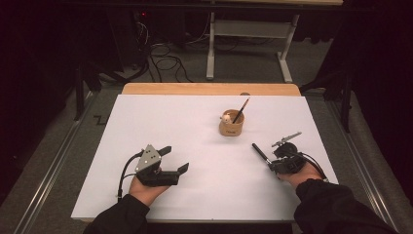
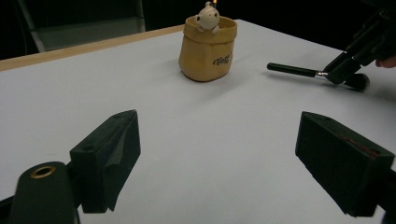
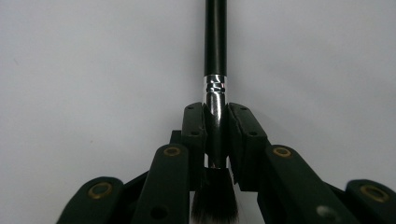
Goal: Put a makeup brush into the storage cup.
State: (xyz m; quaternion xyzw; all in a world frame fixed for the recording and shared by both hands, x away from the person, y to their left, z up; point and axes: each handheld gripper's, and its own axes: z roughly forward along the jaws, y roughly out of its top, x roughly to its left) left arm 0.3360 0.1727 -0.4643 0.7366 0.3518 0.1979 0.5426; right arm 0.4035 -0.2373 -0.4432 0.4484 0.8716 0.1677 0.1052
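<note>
**Right gripper clamped on a makeup brush, left gripper wide apart**

The right gripper has its two black jaws pressed together on the metal ferrule of a black-handled brush, just behind the silver band. In the right gripper view the handle runs straight up and away from the jaws over the white table sheet, and the dark bristles show below the jaws. No earlier picture sits beside this one, so only the grip itself can be told: firm, with the pads on both sides of the ferrule.

In the high view the right gripper sits at the right of the sheet, near the person's edge, and the brush slants from it toward the middle of the table. Whether the brush rests on the sheet or is lifted clear I cannot tell.

The left gripper lies at the left of the sheet, held in the left hand, with its jaws standing wide apart and nothing between them.

Beyond both, near the far middle of the sheet, stands a tan pot shaped like a sack, with a small pale bear figure on its rim. Dark script is printed on its front, too small to read. A pencil leans inside it.
</note>
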